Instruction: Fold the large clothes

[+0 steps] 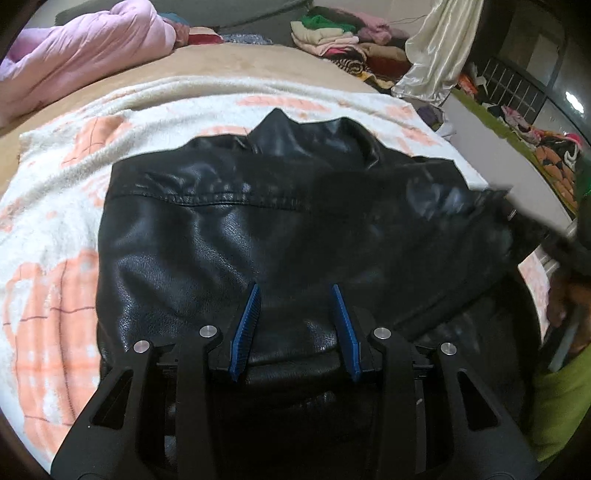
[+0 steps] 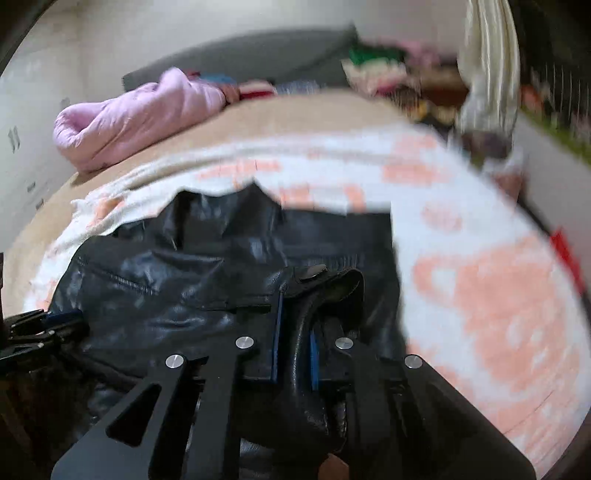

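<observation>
A black leather jacket (image 1: 229, 236) lies back-up on a white and orange blanket (image 1: 55, 206) on the bed, collar pointing away. My left gripper (image 1: 295, 291) hovers open over the jacket's lower middle, its blue pads apart and empty. My right gripper (image 2: 295, 295) is shut on a fold of the jacket (image 2: 177, 295), a cuff or tab with a snap button (image 2: 312, 272), held over the jacket's right part. The right wrist view is blurred by motion. The left gripper also shows at the left edge of the right wrist view (image 2: 40, 325).
A pink quilt (image 1: 85, 48) lies bunched at the far left of the bed. Stacks of folded clothes (image 1: 332, 33) and a cream curtain (image 1: 439, 48) stand beyond the bed's far right corner. The bed's right edge runs close to the jacket's right side.
</observation>
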Available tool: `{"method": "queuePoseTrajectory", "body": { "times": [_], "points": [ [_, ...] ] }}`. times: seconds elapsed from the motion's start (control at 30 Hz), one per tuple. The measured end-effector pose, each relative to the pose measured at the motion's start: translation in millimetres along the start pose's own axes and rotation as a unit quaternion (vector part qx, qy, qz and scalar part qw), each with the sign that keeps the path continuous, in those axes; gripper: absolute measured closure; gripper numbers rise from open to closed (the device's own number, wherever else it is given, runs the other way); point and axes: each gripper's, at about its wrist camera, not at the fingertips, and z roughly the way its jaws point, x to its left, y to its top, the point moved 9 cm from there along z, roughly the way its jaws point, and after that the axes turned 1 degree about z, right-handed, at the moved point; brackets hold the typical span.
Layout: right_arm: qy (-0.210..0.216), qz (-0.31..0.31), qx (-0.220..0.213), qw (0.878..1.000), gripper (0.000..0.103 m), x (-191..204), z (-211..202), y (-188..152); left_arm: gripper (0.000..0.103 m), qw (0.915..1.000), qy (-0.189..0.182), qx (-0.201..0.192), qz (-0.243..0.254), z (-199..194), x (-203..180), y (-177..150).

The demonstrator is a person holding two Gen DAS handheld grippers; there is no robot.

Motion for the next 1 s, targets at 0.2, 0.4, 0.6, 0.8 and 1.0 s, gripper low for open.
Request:
{"method": "queuePoseTrajectory", "body": {
  "times": [0.2,0.4,0.6,0.8,1.0],
  "points": [
    [-0.055,-0.025,0.055,0.997,0.079,-16,40,-17,0.070,1.0000,-0.004,0.004,-0.003,4,-1,-1],
    [-0.069,0.045,0.007,0.997,0.058,-33,8,-19,0.070,1.0000,0.001,0.008,0.004,5,-3,-4],
    [0.007,-0.029,-0.026,0.999,0.057,33,-18,-13,0.069,0.9999,0.009,0.007,0.008,5,-6,-5],
    [0.000,-0.069,0.054,0.996,0.057,60,17,-48,0.069,0.9999,0.009,0.008,0.008,6,-9,-5],
    [0.011,-0.036,0.087,0.995,0.057,57,39,-70,0.068,0.9999,0.011,0.007,0.007,6,-10,-5]
  ]
}}
